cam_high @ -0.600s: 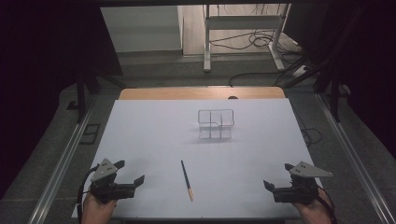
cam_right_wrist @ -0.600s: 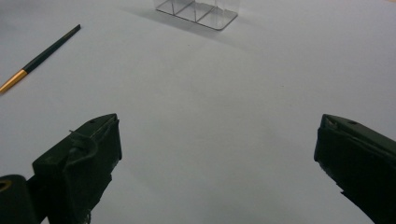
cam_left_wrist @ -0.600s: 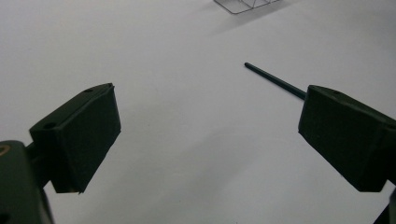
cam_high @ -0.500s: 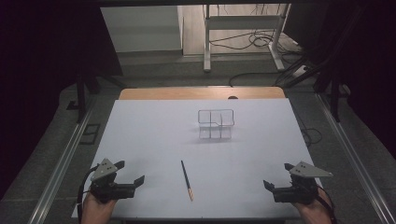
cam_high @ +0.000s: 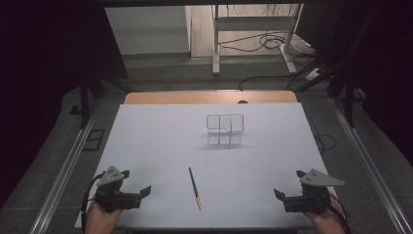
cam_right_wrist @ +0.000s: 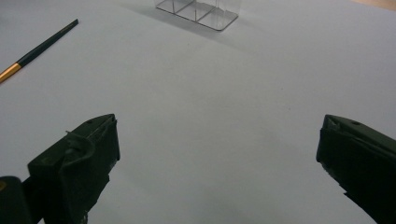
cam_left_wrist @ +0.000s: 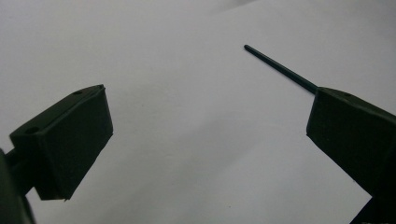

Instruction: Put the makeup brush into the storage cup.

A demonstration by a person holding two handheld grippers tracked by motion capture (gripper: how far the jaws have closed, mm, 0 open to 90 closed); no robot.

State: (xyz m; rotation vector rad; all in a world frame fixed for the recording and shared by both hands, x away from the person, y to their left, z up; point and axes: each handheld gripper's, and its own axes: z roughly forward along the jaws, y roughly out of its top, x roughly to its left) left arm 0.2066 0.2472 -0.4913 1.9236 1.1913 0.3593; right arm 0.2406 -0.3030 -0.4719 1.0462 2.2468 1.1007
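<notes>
Both grippers, left (cam_high: pixel 134 188) and right (cam_high: pixel 287 186), I am holding wide and empty so either can take the paintbrush (cam_high: pixel 195 188) lying between them, the clear organizer (cam_high: pixel 224 129) waiting at twelve o'clock.

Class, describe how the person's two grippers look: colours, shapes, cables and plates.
Both the left gripper and the right gripper are black, each with two blocky jaws. A grey three-cornered plate tops each, and a dark cable trails from each towards the wrist. No sleeves can be seen.
</notes>
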